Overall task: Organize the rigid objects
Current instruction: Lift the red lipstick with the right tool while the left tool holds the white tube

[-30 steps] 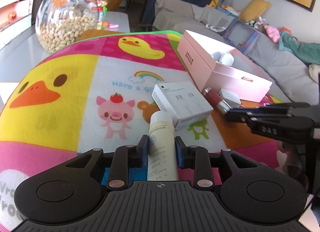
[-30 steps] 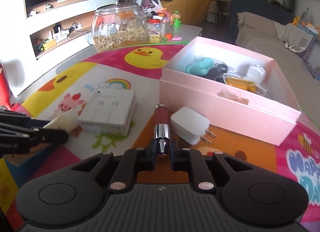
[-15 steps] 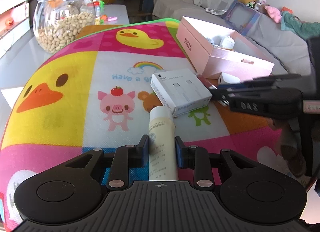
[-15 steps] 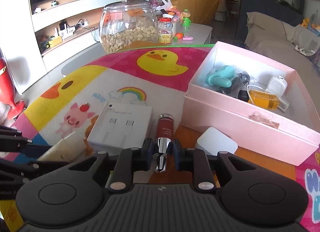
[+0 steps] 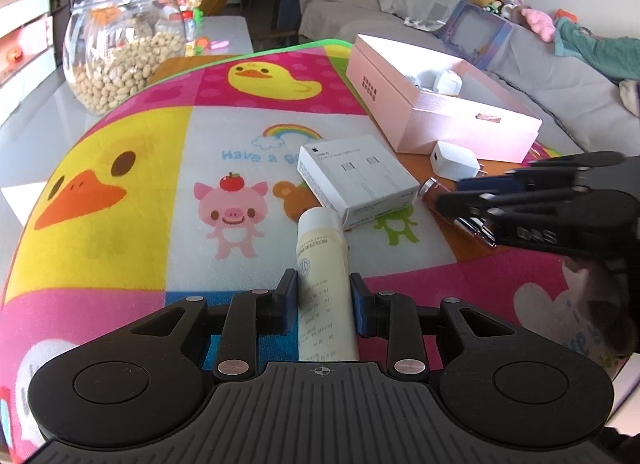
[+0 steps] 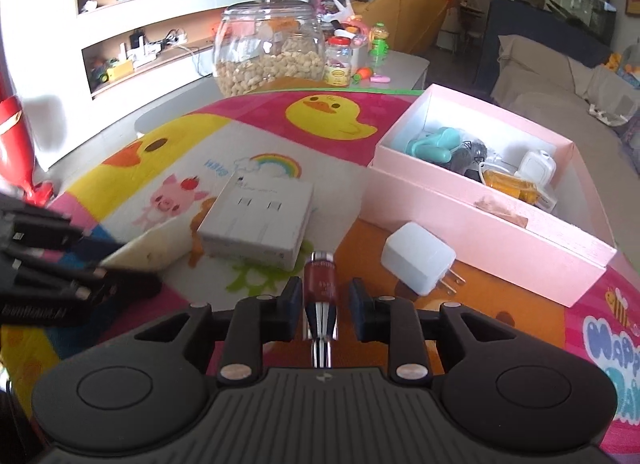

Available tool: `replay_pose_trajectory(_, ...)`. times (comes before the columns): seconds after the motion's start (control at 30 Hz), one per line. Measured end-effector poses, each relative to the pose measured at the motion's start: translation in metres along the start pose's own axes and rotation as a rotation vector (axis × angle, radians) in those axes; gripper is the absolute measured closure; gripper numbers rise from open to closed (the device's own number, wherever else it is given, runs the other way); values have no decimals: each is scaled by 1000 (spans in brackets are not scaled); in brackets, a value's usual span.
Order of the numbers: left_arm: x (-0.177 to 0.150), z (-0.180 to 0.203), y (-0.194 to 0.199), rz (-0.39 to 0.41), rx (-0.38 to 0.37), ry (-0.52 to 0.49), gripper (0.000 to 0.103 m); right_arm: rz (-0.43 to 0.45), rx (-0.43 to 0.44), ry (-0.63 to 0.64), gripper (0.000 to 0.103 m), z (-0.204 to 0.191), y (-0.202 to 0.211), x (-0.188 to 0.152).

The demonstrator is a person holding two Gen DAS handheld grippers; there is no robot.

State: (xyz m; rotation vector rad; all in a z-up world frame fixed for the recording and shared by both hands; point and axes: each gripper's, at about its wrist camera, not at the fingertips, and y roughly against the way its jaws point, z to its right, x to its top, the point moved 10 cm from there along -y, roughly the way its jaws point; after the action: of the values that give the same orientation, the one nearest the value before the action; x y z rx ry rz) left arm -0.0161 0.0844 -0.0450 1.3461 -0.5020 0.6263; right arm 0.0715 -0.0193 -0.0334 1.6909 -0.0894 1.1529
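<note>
Between pink box (image 6: 480, 223) and white carton (image 6: 260, 223): charger (image 6: 416, 258), bare mat (image 6: 344, 199).

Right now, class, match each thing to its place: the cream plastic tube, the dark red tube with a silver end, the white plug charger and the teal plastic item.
Things:
1. cream plastic tube
2. dark red tube
3. white plug charger
4. teal plastic item

Places:
A. inside the pink cardboard box
B. between the left gripper's fingers
C. on the orange patch of the mat, beside the pink box
D. between the right gripper's fingers

Pairs: 1-B, 2-D, 3-C, 4-A.
</note>
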Motion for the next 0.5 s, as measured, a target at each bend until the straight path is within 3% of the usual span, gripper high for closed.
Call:
replay_pose_trajectory(0.17,-1,0,3,-62,-64,17,74,-30,-2,-6,81,-1,-14,-2)
replay_pose_trajectory(0.3,6,0,-5,-94,-65,25,74,-33,2,33,83,-7,-2,-9)
replay_pose_trajectory(0.5,14,7,-13,-38,-29,-29,75,-23,-13,-10,83,6,24,-25)
